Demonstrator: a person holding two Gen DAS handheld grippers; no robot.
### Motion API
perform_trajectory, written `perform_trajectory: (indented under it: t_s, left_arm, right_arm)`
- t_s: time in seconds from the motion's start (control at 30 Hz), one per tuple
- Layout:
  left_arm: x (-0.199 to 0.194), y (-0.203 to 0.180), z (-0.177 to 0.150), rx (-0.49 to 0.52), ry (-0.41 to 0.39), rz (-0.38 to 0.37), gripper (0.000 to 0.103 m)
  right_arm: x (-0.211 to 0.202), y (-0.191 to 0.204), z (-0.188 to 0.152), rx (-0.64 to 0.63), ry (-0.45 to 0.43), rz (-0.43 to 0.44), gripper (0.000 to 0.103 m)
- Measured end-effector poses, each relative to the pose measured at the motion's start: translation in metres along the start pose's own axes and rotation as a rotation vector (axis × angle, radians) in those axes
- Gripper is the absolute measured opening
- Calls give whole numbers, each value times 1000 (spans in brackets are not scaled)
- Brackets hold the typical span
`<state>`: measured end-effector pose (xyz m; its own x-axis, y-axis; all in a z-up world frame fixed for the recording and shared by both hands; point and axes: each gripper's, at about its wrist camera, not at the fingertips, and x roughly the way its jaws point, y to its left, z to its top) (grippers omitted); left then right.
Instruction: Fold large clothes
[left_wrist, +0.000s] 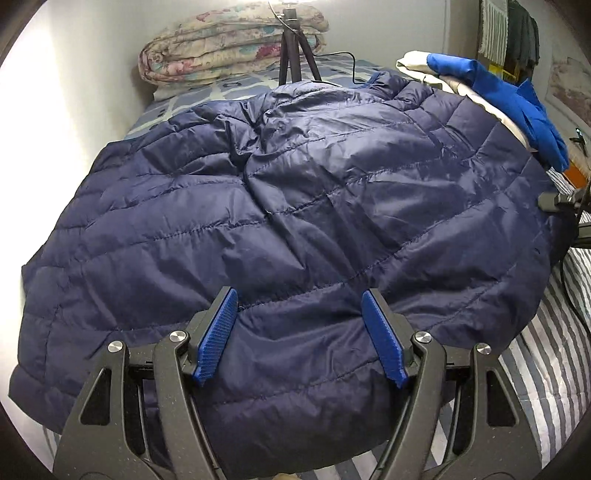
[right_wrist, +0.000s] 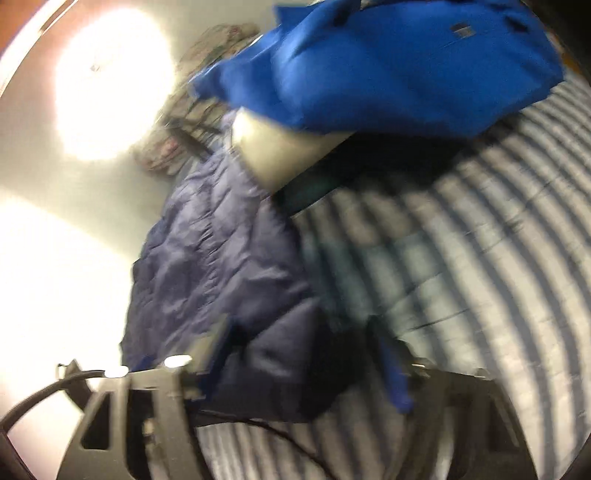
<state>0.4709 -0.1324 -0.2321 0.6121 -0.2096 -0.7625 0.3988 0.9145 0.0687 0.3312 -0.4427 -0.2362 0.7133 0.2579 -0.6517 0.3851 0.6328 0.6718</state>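
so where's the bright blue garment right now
In the left wrist view the bright blue garment sits at the upper right, atop a pale folded item, just beyond the far right edge of the navy puffer jacket spread on the bed.

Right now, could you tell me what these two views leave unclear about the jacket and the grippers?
- Left wrist view: the navy quilted puffer jacket's near hem is hidden behind the left gripper.
- Right wrist view: motion blur hides whether the right gripper presses the jacket's corner.
- Both views: the bright blue garment is cut off by the frame edge.
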Motion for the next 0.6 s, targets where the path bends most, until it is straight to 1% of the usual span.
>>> perform_trajectory:
  t_s: [0.07,0.17,0.27,0.4,0.47,0.6]
  left_arm:
    - [-3,0,0,0,0,-1,73]
    - [-22,3,-1,-11,-23,-12,73]
    - [-55,10,-6,-21,-67,-35,73]
    - [-95,23,-16,-54,-122,-50,73]
    - [-110,30,-22,-79,-142,-59,73]
    - [-143,48,-35,-154,-184,-86,73]
  right_arm:
    - [-1,17,-3,-61,-24,-57,29]
    - [-8,43,-5,-166,-67,-101,16]
    - [-20,69,-5,-266,-110,-107,11]
    - [-33,100,-9,-367,-165,-131,8]
    - [-36,119,-11,-423,-190,-151,7]
    - [-33,154,-16,-500,-221,-147,5]
